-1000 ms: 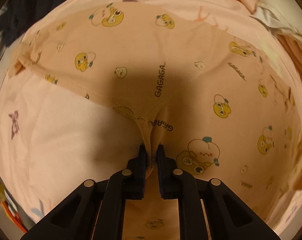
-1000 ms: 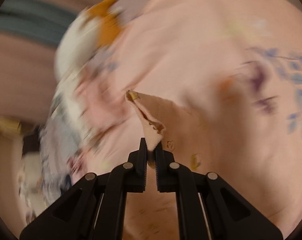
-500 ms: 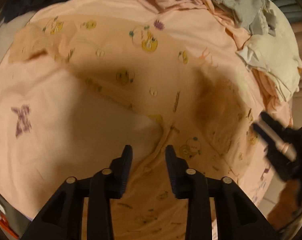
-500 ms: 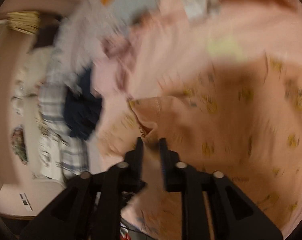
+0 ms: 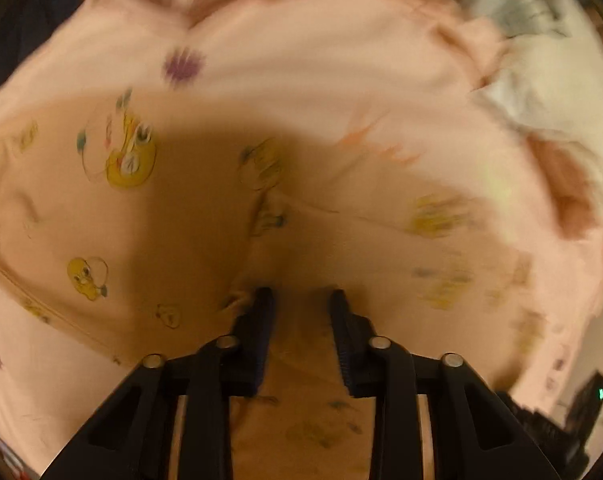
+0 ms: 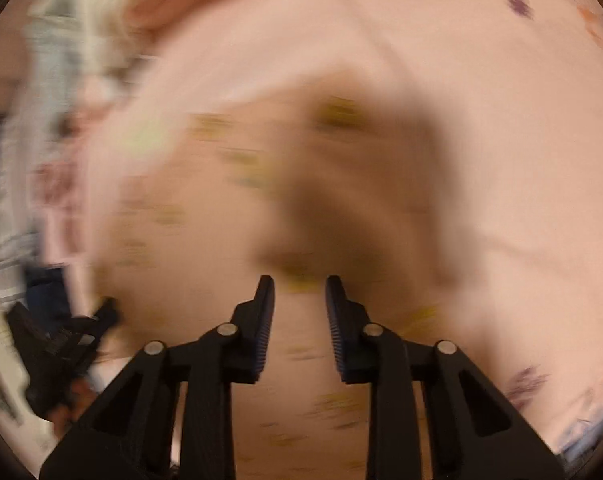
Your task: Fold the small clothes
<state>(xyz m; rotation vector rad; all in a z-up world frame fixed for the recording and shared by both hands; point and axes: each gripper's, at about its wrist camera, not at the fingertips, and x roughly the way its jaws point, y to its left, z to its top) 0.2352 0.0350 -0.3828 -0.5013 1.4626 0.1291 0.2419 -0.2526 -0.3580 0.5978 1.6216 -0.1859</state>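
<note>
A small peach garment (image 5: 189, 216) printed with yellow cartoon chicks lies on a pale pink sheet (image 5: 301, 72). My left gripper (image 5: 301, 298) is open just above the garment's fold, holding nothing. In the right wrist view the same garment (image 6: 221, 208) is blurred by motion. My right gripper (image 6: 300, 284) is open over it and empty. The other gripper (image 6: 61, 344) shows at the lower left of the right wrist view.
A pile of white and grey clothes (image 5: 541, 60) lies at the far right of the sheet. Dark cloth (image 5: 17, 24) sits at the upper left. More pale and checked laundry (image 6: 41, 92) lies at the left in the right wrist view.
Both grippers were shut on parts of the garment a second ago. Both have opened and let go. The garment now lies folded over on the sheet, and both cameras are moving.
</note>
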